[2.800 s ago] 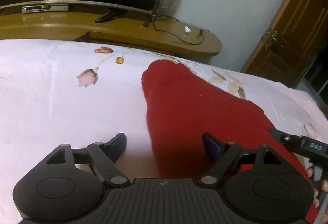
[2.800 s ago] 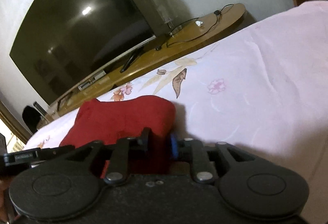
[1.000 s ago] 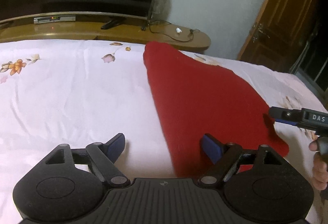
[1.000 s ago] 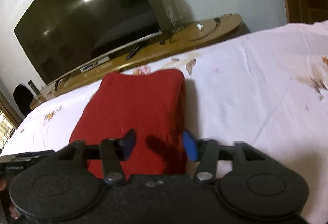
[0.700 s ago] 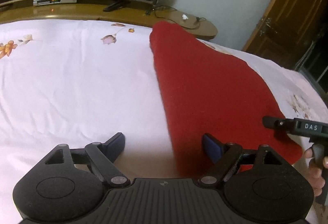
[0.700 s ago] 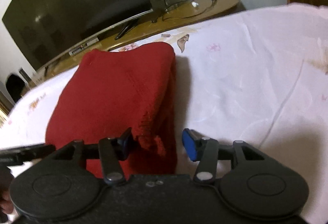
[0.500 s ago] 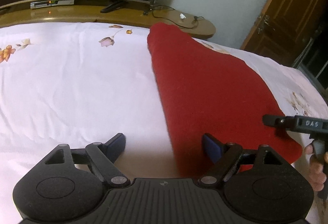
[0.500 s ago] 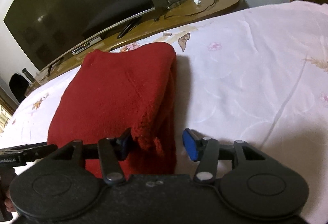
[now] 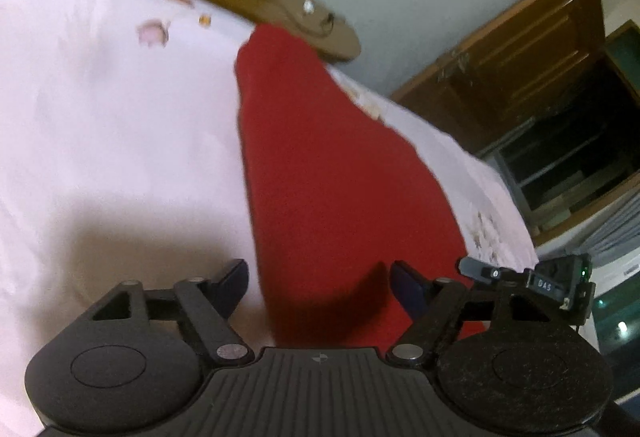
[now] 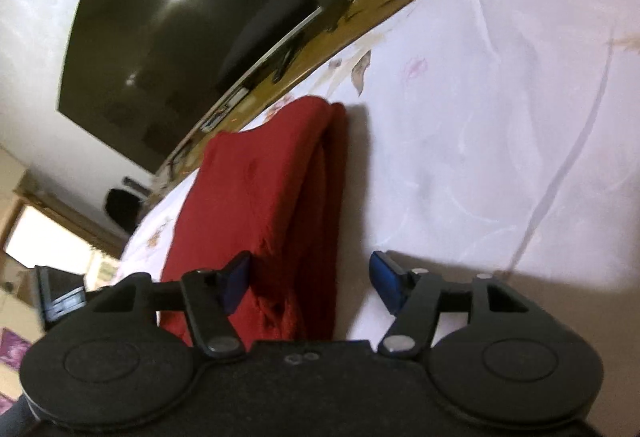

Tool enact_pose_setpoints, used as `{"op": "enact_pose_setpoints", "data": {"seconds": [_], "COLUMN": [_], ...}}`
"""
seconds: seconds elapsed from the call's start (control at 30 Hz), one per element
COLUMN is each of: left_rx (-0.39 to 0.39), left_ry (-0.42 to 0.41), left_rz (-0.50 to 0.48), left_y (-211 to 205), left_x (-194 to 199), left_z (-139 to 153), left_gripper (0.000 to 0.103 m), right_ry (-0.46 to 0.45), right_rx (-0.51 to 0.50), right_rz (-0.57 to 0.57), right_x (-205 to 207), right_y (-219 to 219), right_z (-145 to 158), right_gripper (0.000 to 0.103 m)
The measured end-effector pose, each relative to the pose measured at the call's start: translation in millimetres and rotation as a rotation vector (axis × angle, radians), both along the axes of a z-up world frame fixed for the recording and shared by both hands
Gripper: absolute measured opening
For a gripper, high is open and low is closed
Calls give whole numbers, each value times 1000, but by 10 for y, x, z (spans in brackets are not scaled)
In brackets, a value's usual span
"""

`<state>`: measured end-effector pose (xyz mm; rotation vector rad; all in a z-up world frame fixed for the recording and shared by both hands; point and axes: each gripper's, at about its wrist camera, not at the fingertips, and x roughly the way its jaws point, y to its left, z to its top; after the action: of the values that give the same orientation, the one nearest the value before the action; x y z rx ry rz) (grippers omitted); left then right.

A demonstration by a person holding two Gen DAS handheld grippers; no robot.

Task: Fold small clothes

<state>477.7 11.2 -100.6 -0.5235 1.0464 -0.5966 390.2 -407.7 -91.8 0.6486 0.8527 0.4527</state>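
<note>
The left tongs (image 9: pixel 318 283) stand apart and are narrowing, their dark pads on either side of the near edge of the red garment (image 9: pixel 320 157), with cloth lying between them but neither pad visibly pressing on it. The right tongs (image 10: pixel 310 283) are also apart and widening; the near corner of the red garment (image 10: pixel 272 197) sits between the blue pads, close to the left pad, though I cannot tell whether it touches. From the left-hand view, the tip of the right tongs (image 9: pixel 480 271) shows at the garment's right border.

The garment lies folded into a long strip on the bed, running away from both tongs toward the far edge. Along its right side the layers are stacked, several folds showing one over another. The bed sheet (image 10: pixel 500 117) is pale pink with a faded flower print and some creases. Beyond the bed stands a curved wooden TV stand (image 9: pixel 280 9) with cables on it, and above it a large dark television (image 10: pixel 180 37). A brown wooden door (image 9: pixel 520 57) is off to the right.
</note>
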Motion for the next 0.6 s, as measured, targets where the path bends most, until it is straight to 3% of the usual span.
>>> {"op": "enact_pose_setpoints", "data": {"seconds": [0.23,0.37,0.47,0.6], "left_rx": [-92,-109,-80,-80], "left_ry": [17,-1,-30,-77], "left_rz": [-22,-26,-20,-7], "left_y": [-128,-211,-274,-311], "left_x": [205,304,314,255], "left_z": [-163,-203,-195,-194], "left_gripper": [76,76,57,51], "right_ry": [-32,-46,-76,-91], "right_rx": [-7,17,45,75], "right_rz": [104,143,144,124], "right_x": [244,466,490,434], "right_y": [116,272,306,242], "right_z": [-18,-56,-115,-132], "right_gripper": [63,58,54,44]}}
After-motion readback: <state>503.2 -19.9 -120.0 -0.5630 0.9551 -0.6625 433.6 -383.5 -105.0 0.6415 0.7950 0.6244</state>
